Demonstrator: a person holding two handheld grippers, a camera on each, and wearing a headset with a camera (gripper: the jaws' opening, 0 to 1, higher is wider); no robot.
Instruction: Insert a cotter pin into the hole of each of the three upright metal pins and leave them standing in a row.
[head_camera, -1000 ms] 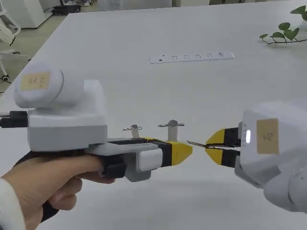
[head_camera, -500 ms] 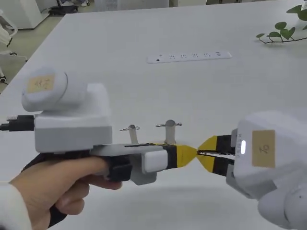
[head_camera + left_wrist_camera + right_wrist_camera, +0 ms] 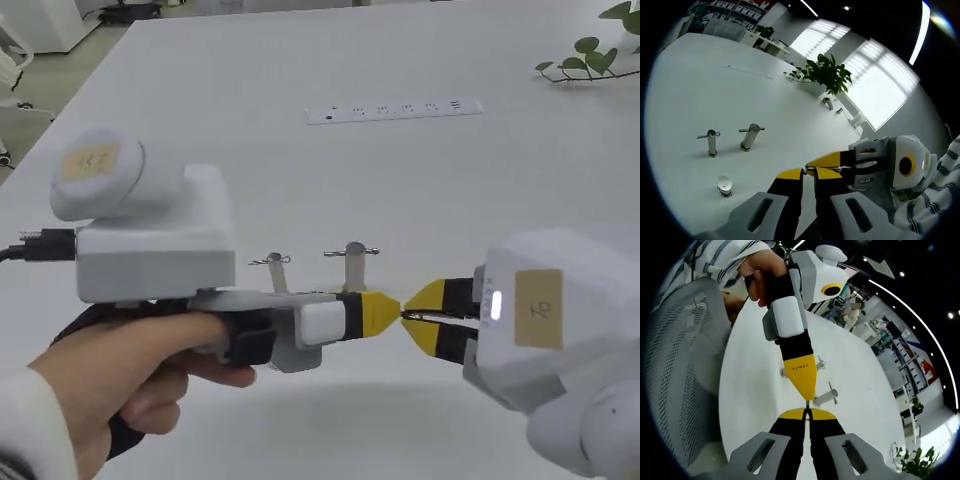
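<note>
Cotter pin (image 3: 428,316) in right tool (image 3: 405,317) (pinched)

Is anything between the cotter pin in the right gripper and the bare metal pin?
Yes: the left gripper, tip to tip with the right gripper, sits between the cotter pin and the bare metal pin.

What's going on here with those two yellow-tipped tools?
A person works two grippers over a white table. The right gripper pinches a thin cotter pin, tip to tip with the left gripper. Two metal pins behind already carry theirs; a third metal pin stands bare.
</note>
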